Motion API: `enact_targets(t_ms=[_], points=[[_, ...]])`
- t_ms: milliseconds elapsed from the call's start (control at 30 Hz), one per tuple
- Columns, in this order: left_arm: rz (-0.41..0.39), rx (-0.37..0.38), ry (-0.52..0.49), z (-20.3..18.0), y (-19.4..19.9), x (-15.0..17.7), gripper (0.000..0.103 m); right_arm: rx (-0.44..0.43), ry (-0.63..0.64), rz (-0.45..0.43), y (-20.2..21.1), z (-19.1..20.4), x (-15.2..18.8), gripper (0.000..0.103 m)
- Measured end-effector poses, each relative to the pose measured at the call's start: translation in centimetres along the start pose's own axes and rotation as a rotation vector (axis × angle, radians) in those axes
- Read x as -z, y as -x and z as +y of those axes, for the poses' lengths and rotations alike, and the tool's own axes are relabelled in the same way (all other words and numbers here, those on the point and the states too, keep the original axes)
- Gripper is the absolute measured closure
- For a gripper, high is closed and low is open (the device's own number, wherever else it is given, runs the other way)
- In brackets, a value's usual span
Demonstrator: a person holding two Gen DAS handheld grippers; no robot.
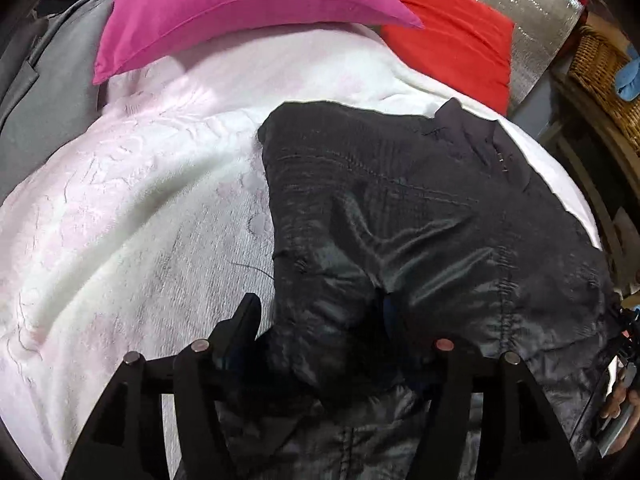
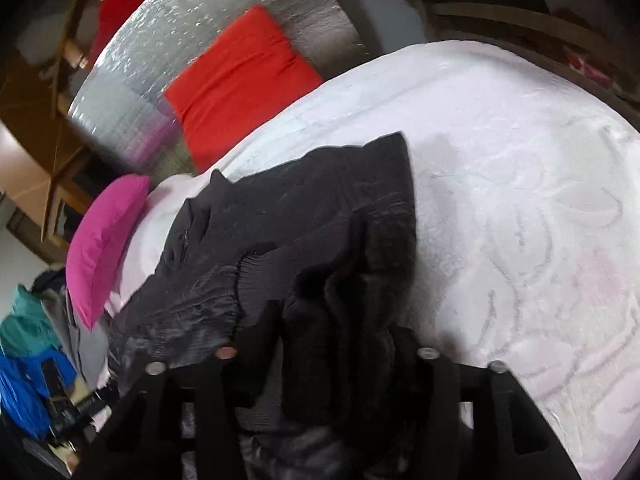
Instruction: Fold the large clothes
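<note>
While the black jacket (image 1: 420, 208) lies on the white bedspread (image 1: 132, 208), near the pink pillow (image 1: 240, 12) and the red cushion (image 1: 452, 44), both tools have cloth bunched between their fingers. The left tool (image 1: 320, 320) stands fairly wide with a fold of shiny fabric in the gap; whether it pinches cannot be told. The right tool (image 2: 320, 340) has the ribbed hem gathered between its fingers, but its grip also cannot be told. The step in hand seems to be the first fold of the jacket. The next move probably calls for carrying both edges together and laying them flat, without wrinkles.
</note>
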State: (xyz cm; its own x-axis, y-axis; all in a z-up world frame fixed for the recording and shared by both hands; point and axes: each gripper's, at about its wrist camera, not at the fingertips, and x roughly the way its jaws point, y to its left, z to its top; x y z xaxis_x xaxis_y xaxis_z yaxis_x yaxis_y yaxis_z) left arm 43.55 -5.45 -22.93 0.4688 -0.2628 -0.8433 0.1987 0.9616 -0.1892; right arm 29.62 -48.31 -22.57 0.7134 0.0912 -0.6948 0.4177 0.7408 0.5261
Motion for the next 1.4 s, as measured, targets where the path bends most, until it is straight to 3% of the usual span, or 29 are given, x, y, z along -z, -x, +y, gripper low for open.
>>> enact_targets(t_ms=[67,233,333,500,600,667,767,867,967,1067,1167,1400], points=[[-0.032,0.009,0.005,0.1,1.3,0.0,0.039,-0.030,-0.006,-0.031,1.5,0.0,-0.2,0.038],[-0.102,-0.002,-0.022,0.4,5.3,0.6,0.039,-0.042,0.010,-0.066,4.7,-0.3,0.2,0.037],[-0.168,-0.065,-0.095,0.1,7.9,2.2,0.039,-0.045,0.016,-0.085,6.7,-0.8,0.8,0.037],[-0.336,-0.212,-0.290,-0.5,13.3,8.3,0.027,-0.094,0.067,-0.168,11.6,-0.8,2.4,0.037],[-0.408,-0.259,-0.382,-0.9,16.1,11.7,0.022,-0.127,0.100,-0.228,15.2,-0.7,4.3,0.035],[-0.440,-0.248,-0.380,-0.4,18.6,14.9,0.014,-0.165,0.148,-0.281,18.3,-0.4,6.5,0.031],[-0.429,-0.188,-0.339,0.0,21.1,18.1,0.011,-0.199,0.195,-0.307,21.5,-0.6,9.4,0.030],[-0.374,-0.116,-0.296,0.6,22.3,21.6,0.010,-0.221,0.173,-0.256,23.2,-2.0,12.6,0.030],[-0.309,-0.150,-0.293,0.6,22.2,24.3,0.010,-0.209,0.158,-0.173,24.4,-3.4,15.6,0.030],[-0.232,-0.122,-0.273,1.2,22.1,26.0,0.010,-0.200,0.159,-0.102,25.0,-4.7,18.4,0.030],[-0.204,-0.146,-0.235,1.9,22.4,26.7,0.010,-0.187,0.105,-0.005,24.3,-6.2,20.5,0.030],[-0.051,-0.159,-0.185,2.6,21.2,27.6,0.010,-0.158,0.067,0.079,22.0,-6.6,22.5,0.030]])
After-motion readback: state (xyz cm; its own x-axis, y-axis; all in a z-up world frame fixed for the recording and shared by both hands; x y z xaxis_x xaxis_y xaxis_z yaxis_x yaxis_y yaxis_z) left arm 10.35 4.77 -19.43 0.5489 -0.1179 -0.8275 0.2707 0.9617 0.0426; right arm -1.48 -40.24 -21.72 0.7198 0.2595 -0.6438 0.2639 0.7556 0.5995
